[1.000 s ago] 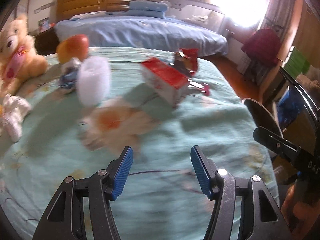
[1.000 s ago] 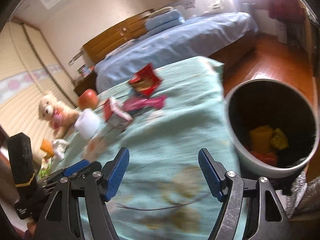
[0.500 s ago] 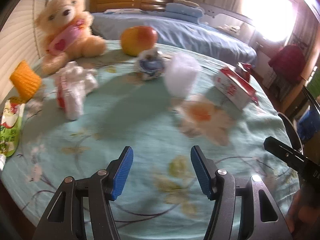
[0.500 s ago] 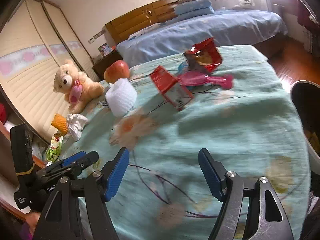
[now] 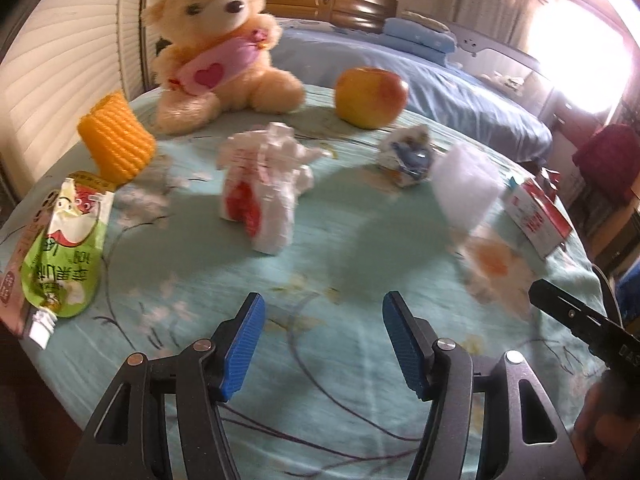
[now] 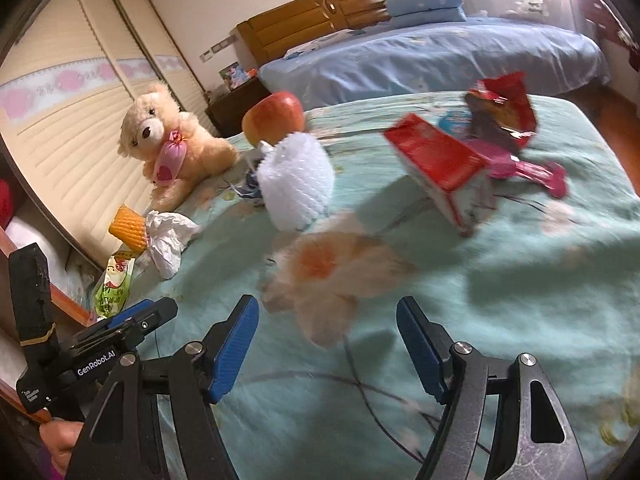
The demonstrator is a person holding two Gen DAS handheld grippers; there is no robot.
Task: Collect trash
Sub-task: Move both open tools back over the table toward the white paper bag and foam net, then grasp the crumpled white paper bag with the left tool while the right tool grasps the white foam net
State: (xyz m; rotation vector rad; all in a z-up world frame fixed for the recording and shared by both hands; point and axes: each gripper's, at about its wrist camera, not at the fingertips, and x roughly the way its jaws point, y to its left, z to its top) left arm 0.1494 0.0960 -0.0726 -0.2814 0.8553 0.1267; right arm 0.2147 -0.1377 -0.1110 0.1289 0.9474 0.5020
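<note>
Trash lies scattered on the teal tablecloth (image 5: 340, 248). In the left wrist view I see a crumpled white paper with red inside (image 5: 266, 184), a green juice pouch (image 5: 60, 248), an orange foam sleeve (image 5: 116, 140), a crumpled blue-white wrapper (image 5: 408, 156), a white foam net (image 5: 466, 188) and a red-white carton (image 5: 536, 216). My left gripper (image 5: 322, 344) stands open above bare cloth, short of the crumpled paper. In the right wrist view the white foam net (image 6: 296, 180), the red carton (image 6: 444, 164), a red snack bag (image 6: 504, 108) and a pink wrapper (image 6: 528, 168) lie ahead of my open right gripper (image 6: 328, 350).
A teddy bear (image 5: 220, 48) and an apple (image 5: 370, 96) sit at the table's far side. A bed with blue bedding (image 6: 432, 52) stands beyond. Slatted wardrobe doors (image 6: 68, 120) run along the left. The left gripper's body (image 6: 92, 356) shows at the right view's lower left.
Both grippers swept leftwards across the table. The bin has left the right view; the teddy bear, crumpled paper and juice pouch have come into the left view. Both jaws kept their width.
</note>
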